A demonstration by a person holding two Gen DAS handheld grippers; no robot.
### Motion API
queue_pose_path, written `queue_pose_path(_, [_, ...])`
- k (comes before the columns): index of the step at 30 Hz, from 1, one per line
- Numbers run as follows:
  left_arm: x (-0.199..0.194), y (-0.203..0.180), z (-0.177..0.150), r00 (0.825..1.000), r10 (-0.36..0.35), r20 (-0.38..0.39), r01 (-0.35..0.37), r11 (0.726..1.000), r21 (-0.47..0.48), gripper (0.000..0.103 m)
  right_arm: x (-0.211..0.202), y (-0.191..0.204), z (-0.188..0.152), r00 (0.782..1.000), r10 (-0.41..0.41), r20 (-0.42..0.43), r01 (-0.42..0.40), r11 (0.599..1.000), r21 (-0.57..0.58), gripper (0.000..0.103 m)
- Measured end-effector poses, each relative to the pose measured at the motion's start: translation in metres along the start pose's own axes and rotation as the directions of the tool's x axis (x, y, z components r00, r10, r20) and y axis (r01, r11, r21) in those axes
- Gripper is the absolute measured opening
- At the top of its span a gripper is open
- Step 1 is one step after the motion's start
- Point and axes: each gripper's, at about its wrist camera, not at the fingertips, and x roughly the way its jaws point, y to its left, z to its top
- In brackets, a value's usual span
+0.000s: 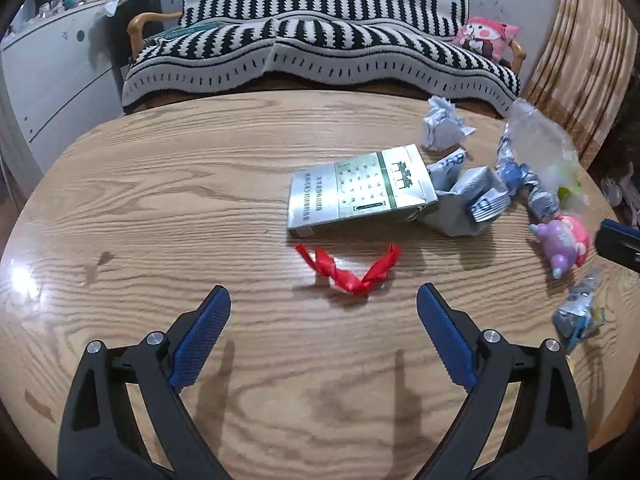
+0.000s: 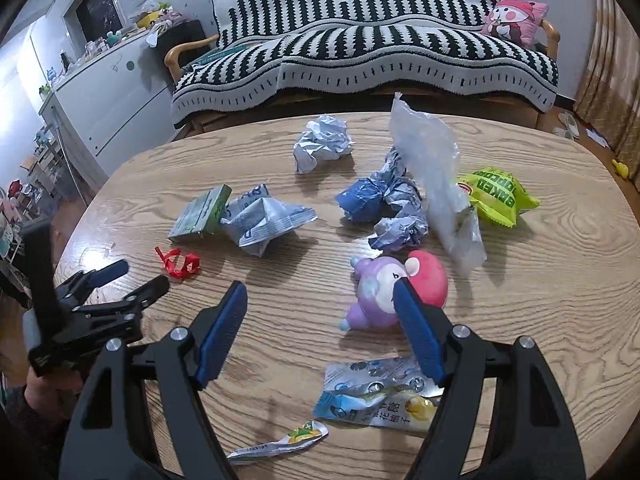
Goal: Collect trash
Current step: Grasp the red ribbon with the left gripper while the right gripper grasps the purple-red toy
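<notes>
Trash lies scattered on a round wooden table [image 1: 160, 200]. My left gripper [image 1: 323, 295] is open and empty, with a red ribbon [image 1: 352, 272] just ahead of its tips. Beyond the ribbon are a silver box [image 1: 360, 196] and a silver wrapper [image 1: 468, 200]. My right gripper [image 2: 320, 290] is open too, nothing between its pads. Its right finger overlaps a purple and pink toy [image 2: 372, 292]. A blue snack packet [image 2: 372, 396] lies under that finger and a small torn wrapper [image 2: 280, 444] near the front edge. The left gripper [image 2: 140, 276] shows at the left by the ribbon [image 2: 178, 264].
Farther back lie a crumpled paper ball [image 2: 322, 142], a blue and silver crumpled wrapper [image 2: 384, 204], a clear plastic bag [image 2: 432, 168] and a green popcorn bag [image 2: 496, 196]. A striped sofa [image 2: 360, 52] stands behind the table and a white cabinet [image 2: 120, 92] at the left.
</notes>
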Motion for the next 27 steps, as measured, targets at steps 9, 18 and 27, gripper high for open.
queue_pose_path(9, [0.038,-0.017,0.015,0.999,0.035,-0.020,-0.034,0.999,0.034,0.074,-0.001,-0.026,0.004,1.000,-0.024,-0.001,0.024,0.999,0.030,0.073])
queue_pose_path(18, [0.024,-0.021,0.012,1.000,0.016,-0.026,-0.015,0.998,0.053,0.028,0.001,-0.071,0.002,0.998,-0.047,-0.029,0.050,0.990,0.131,0.073])
queue_pose_path(27, [-0.005,-0.023,0.009,1.000,-0.024,0.014,0.024,0.999,0.035,0.025,0.038,-0.042,-0.005,0.988,-0.098,-0.119,0.101,0.995,0.020,0.080])
